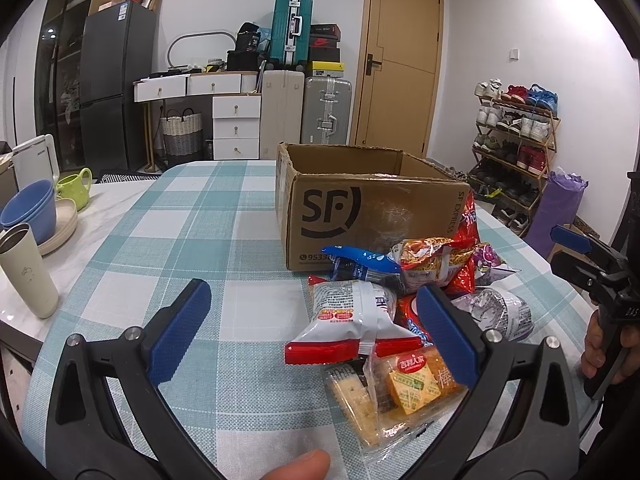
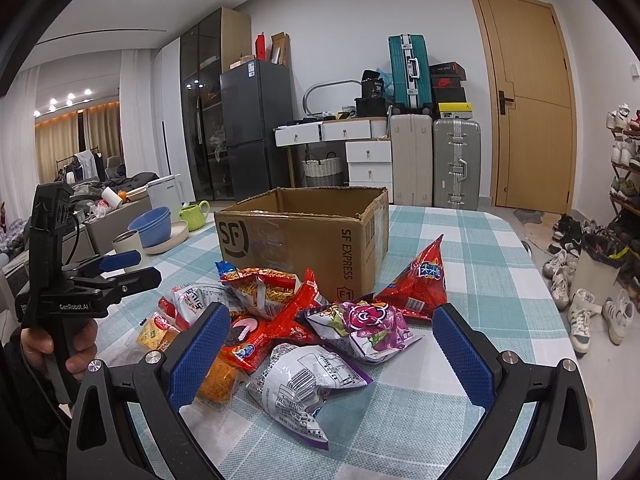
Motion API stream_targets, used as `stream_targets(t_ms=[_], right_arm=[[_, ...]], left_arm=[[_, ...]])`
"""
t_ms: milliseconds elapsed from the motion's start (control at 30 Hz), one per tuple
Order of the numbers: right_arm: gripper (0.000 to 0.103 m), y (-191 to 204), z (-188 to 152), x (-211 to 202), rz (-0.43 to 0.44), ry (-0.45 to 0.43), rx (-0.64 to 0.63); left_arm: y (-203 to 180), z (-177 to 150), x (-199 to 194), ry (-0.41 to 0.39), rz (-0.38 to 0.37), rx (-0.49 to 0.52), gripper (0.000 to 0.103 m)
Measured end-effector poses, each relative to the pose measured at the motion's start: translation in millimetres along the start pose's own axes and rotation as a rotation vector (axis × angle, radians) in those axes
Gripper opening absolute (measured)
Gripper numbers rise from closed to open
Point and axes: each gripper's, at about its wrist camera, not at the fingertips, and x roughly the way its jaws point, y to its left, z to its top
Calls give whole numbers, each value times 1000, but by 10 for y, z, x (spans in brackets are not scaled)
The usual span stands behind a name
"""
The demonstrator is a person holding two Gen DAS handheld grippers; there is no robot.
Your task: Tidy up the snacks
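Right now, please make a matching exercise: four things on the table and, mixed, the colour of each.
Things:
1. bowls
2. mug
3. tumbler
4. cardboard box

Colours:
A. cream
B. brown
C. blue
D. lime green

Pairs: 1-C, 2-D, 3-A, 4-B
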Motion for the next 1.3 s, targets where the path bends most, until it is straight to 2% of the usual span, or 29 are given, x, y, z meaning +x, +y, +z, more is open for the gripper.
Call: stream_targets(t_ms=[367, 833, 1300], right_arm=[[103, -107, 0, 57, -6, 24, 36], [103, -109, 13, 129, -9, 64, 38], [103, -71, 52, 118, 4, 60, 36]], left_arm=[[-55, 22, 15, 3, 14, 27, 103], [-37, 31, 52, 21, 1, 12, 102], [-6, 40, 106, 42, -11, 3, 102]])
